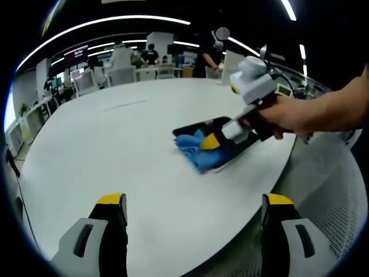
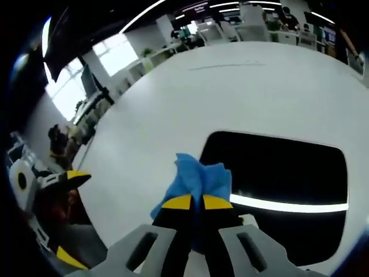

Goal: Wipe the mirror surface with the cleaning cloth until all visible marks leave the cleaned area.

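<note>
A dark rectangular mirror (image 2: 277,173) lies flat on the white round table (image 2: 190,98), reflecting a ceiling light strip. My right gripper (image 2: 191,202) is shut on a blue cleaning cloth (image 2: 199,179), which rests at the mirror's left edge. In the left gripper view, the right gripper (image 1: 209,142), held by a person's hand (image 1: 288,115), presses the cloth (image 1: 199,151) onto the mirror (image 1: 216,124). My left gripper (image 1: 195,203) hovers over the near table edge, open, with nothing between its yellow-tipped fingers (image 1: 113,201).
The table edge (image 1: 271,184) curves close on the right, with a grey perforated surface (image 1: 328,196) beyond it. White chairs (image 1: 124,75) and people (image 1: 151,55) stand at the far side. The left gripper (image 2: 57,190) shows at the left of the right gripper view.
</note>
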A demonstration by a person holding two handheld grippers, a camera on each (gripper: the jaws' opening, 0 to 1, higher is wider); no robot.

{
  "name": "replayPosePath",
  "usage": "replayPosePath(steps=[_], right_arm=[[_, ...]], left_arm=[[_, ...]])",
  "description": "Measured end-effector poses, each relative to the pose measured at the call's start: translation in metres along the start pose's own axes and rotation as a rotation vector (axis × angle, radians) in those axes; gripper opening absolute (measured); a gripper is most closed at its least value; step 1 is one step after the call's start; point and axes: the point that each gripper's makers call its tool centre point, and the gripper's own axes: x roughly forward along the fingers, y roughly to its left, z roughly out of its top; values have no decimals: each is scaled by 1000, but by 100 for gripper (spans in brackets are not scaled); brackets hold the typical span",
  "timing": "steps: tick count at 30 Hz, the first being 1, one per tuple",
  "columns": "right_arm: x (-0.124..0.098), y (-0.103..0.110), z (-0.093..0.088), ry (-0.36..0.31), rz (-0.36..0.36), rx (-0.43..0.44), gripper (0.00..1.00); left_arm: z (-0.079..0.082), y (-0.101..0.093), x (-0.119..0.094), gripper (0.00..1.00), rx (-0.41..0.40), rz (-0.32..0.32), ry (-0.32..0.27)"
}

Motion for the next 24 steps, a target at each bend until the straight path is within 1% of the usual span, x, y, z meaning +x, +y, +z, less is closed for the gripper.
replayPosePath(steps=[11, 15, 24], right_arm=[[5, -4, 8, 2, 3, -9, 0], [8, -6, 12, 4, 5, -52, 0], [13, -11, 20, 14, 10, -44, 0]], left_arm=[[1, 0, 0, 97, -2, 1, -3], [1, 0, 0, 97, -3, 2, -4], [1, 1, 0, 97, -4, 4, -1]])
